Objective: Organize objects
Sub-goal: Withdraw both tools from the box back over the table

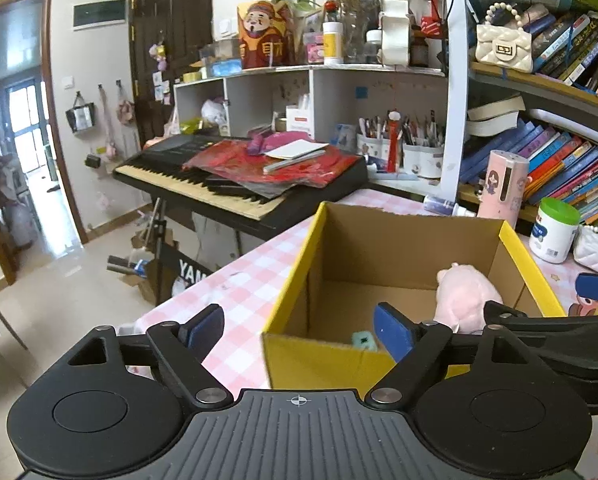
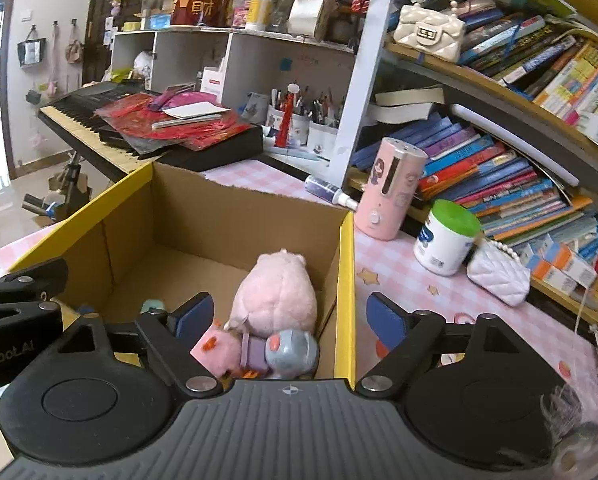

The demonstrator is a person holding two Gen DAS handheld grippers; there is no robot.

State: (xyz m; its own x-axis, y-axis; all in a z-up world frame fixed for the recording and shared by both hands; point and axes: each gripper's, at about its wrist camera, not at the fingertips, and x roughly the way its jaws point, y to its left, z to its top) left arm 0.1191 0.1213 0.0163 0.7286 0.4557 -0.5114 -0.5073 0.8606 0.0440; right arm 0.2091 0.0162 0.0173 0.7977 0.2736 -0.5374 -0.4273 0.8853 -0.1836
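Hovering over a cardboard box (image 2: 227, 216) on a pink-checked tablecloth (image 2: 411, 280), both grippers stood spread and held nothing.

The cloth-covered table sat in a crowded room — a keyboard (image 1: 219, 184) strewn with red papers behind it, a bookshelf (image 2: 499, 92) of tilted books to the right, tiled floor (image 1: 59, 288) toward a doorway. Inside the yellow-edged box a pink plush toy (image 2: 275, 288) lay against the right wall, with a smaller pink toy (image 2: 215, 350) and a grey, glossy rounded figure (image 2: 291, 350) just in front of it; both were partly cut off by the right gripper (image 2: 287, 316). A small teal piece (image 1: 363, 340) near the left gripper (image 1: 299, 328) was too hidden to identify. A pink cylinder (image 2: 391, 188) and a green-lidded white tub (image 2: 445, 238) stood beside the box.
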